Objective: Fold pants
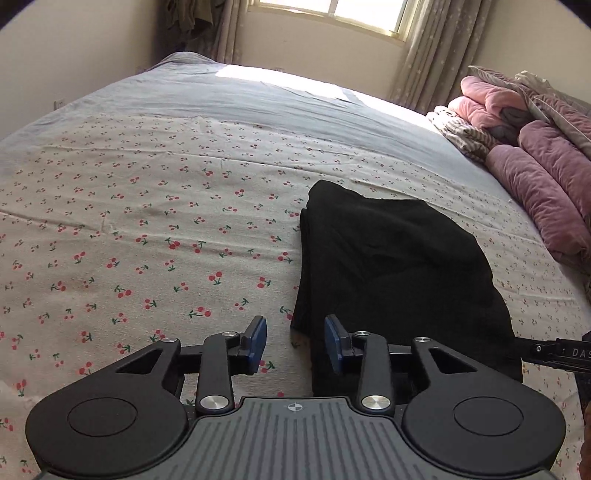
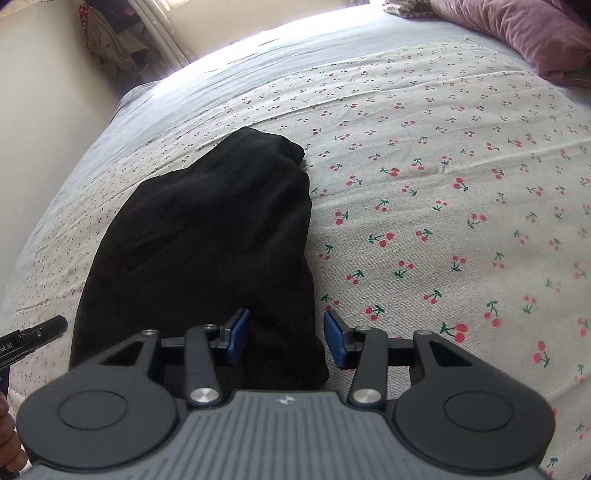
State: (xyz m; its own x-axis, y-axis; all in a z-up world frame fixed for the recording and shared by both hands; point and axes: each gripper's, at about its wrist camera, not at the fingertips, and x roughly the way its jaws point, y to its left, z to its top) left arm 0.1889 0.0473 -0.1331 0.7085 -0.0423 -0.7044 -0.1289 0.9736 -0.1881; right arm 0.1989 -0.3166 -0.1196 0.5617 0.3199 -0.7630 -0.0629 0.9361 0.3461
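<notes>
Closest in, the left claw (image 1: 295,341) has its blue pads parted with nothing between them, just hanging over the near left edge of the black pants (image 1: 399,273). One pad sits over the cherry-print sheet (image 1: 147,229), the other over the dark fabric, neither one pinching anything as far as I can see. The right claw (image 2: 286,339) is likewise partly open, empty, and poised above the pants' near right corner, with that edge showing in the gap between the pads but not squeezed. Each claw's tip pokes into the side of the other one's view.

The pants themselves lie folded into a thick, compact bundle on the bed, roughly mid-mattress, narrower at the far end. Past them the sheet runs out to plain grey-blue bedding (image 1: 236,96). Off to the right is a heap of pink and mauve blankets (image 1: 535,147), then curtains (image 1: 424,55) and a bright window (image 1: 332,14) at the back wall.
</notes>
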